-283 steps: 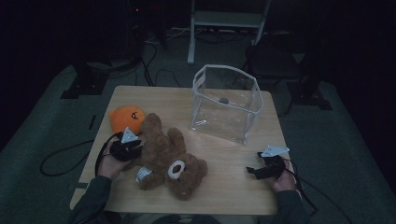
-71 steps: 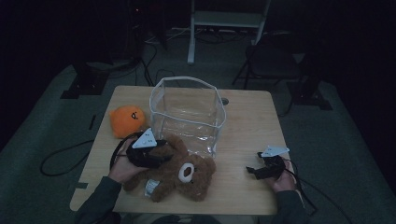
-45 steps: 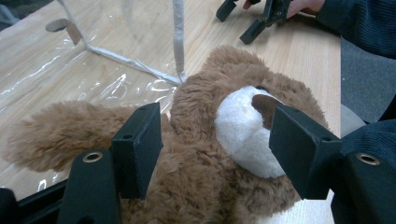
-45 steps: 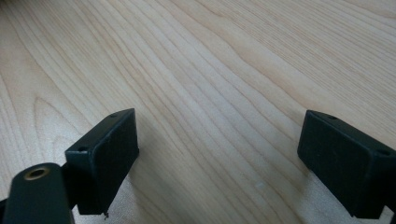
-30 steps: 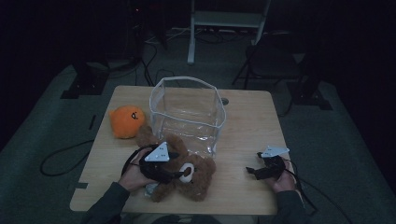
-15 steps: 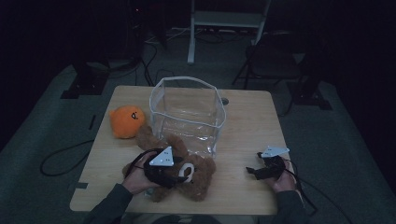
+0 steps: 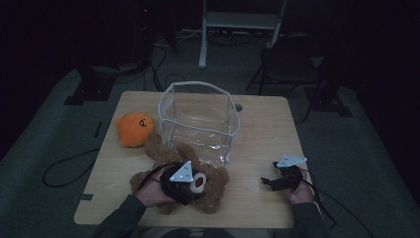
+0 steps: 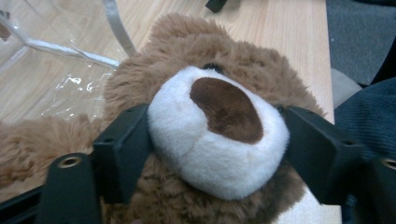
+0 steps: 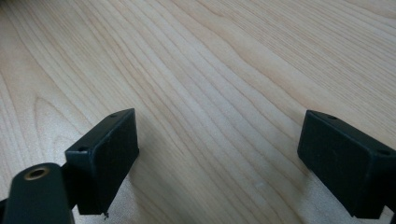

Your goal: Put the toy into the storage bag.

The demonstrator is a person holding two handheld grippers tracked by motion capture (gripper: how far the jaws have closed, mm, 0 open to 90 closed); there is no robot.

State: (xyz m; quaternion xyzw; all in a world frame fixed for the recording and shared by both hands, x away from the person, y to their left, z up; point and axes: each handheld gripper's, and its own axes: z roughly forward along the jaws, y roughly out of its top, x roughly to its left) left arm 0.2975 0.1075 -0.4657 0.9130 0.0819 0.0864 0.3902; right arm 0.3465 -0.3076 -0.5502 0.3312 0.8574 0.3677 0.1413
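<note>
Between jaws of left hand-held gripper (image 8: 219,140), teddy bear (image 8: 215,140) muzzle flanked; jaws just opened wider, pads touching fur. Gripper shifted nearer since earlier. Right hand-held gripper (image 9: 219,163) released, resting on table (image 9: 210,70).

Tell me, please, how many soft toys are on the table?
2. The brown teddy bear lies at the near edge, under the left gripper; the orange plush sits at the left, beside the clear plastic bag. None shows inside the bag.
</note>
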